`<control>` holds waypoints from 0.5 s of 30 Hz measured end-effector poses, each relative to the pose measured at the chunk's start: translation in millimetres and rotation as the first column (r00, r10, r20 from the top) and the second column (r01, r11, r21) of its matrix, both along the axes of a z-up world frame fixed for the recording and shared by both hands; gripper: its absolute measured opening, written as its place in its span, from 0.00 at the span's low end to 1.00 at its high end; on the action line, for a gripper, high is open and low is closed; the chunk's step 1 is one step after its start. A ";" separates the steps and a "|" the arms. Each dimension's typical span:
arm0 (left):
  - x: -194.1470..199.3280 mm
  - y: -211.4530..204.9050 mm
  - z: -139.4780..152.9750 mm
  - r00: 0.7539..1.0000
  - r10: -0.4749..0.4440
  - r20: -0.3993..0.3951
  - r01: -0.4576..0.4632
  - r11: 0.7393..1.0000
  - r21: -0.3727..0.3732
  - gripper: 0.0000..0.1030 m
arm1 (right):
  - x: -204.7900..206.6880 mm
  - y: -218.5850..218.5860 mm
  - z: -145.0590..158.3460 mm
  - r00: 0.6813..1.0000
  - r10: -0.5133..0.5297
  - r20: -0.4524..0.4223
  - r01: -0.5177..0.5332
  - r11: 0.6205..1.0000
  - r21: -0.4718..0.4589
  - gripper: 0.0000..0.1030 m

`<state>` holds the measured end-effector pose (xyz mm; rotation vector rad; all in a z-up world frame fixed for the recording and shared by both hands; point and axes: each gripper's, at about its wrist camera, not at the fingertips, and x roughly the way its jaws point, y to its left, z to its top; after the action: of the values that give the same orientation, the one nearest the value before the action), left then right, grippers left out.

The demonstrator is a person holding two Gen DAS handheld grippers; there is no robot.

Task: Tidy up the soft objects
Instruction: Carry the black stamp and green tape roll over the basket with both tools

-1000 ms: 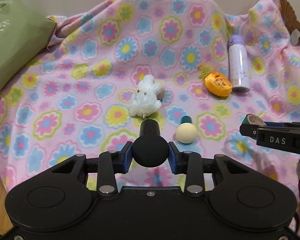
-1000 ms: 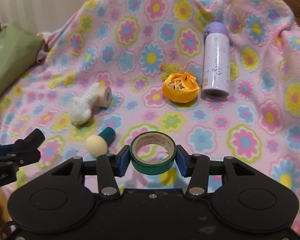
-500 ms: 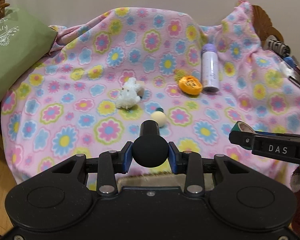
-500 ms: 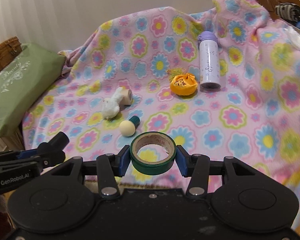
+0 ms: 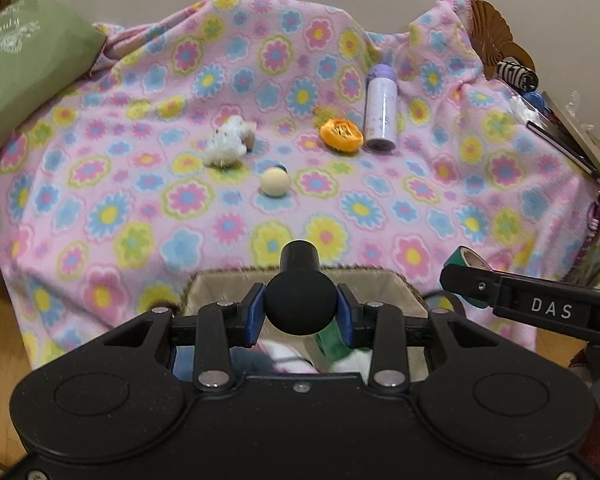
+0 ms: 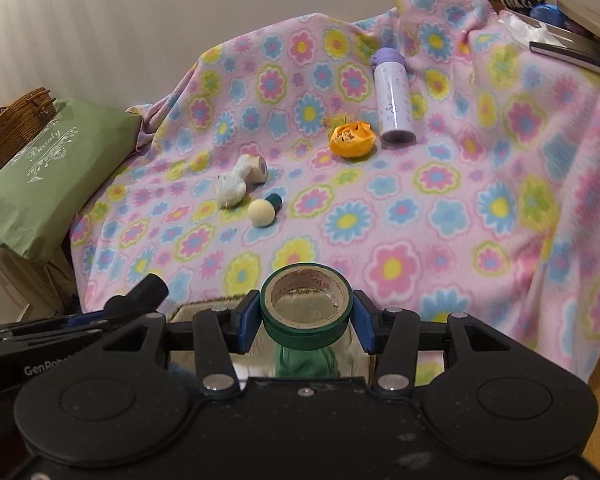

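My left gripper [image 5: 300, 314] is shut on a black ball-headed attachment [image 5: 300, 304], held above a lined wicker basket [image 5: 392, 286] that holds soft cloth items. My right gripper [image 6: 306, 318] is shut on a green tape roll [image 6: 306, 306], also over the basket [image 6: 188, 312]; the tape roll shows in the left wrist view [image 5: 470, 260]. On the flowered blanket [image 5: 140, 208] lie a white plush toy [image 5: 226, 146], a cream ball-headed attachment [image 5: 275, 184], an orange soft item [image 5: 340, 135] and a purple bottle [image 5: 380, 114].
A green cushion [image 6: 48, 184] and a wicker basket [image 6: 18, 124] sit at the left. Books and clutter [image 6: 572, 44] lie at the far right by a wicker chair back [image 5: 494, 36]. Wooden floor [image 5: 0, 360] shows below the blanket's edge.
Both grippers have pulled back from the blanket with their objects. The lined basket has come into view beneath them, and the items on the blanket look farther away.
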<state>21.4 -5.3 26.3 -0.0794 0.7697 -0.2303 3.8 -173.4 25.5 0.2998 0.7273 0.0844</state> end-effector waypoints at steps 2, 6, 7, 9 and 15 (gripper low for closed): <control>-6.4 0.3 -1.9 1.000 -0.002 -0.009 0.002 1.000 -0.009 0.36 | -6.9 0.6 -0.3 1.000 0.001 -0.005 -0.001 1.000 0.001 0.46; -12.9 1.9 -7.2 1.000 -0.013 -0.028 0.012 1.000 -0.024 0.36 | -16.7 2.9 -2.8 1.000 0.012 -0.025 -0.012 1.000 0.012 0.46; -13.7 2.2 -8.6 0.999 -0.012 -0.031 0.011 1.000 -0.024 0.36 | -17.7 4.0 -3.9 0.999 0.014 -0.031 -0.014 1.000 0.014 0.46; -13.4 3.2 -11.3 0.999 -0.008 -0.041 0.007 1.000 -0.027 0.36 | -18.8 6.5 -6.3 0.999 0.019 -0.045 -0.018 1.000 0.018 0.46; -15.5 3.7 -18.7 0.998 -0.007 -0.066 0.005 1.000 -0.030 0.36 | -17.6 10.6 -8.9 0.997 0.023 -0.069 -0.022 1.000 0.007 0.46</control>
<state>6.0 -1.5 7.7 -0.1132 0.8325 -0.2460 -13.7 -162.7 16.6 0.3019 0.7995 0.0983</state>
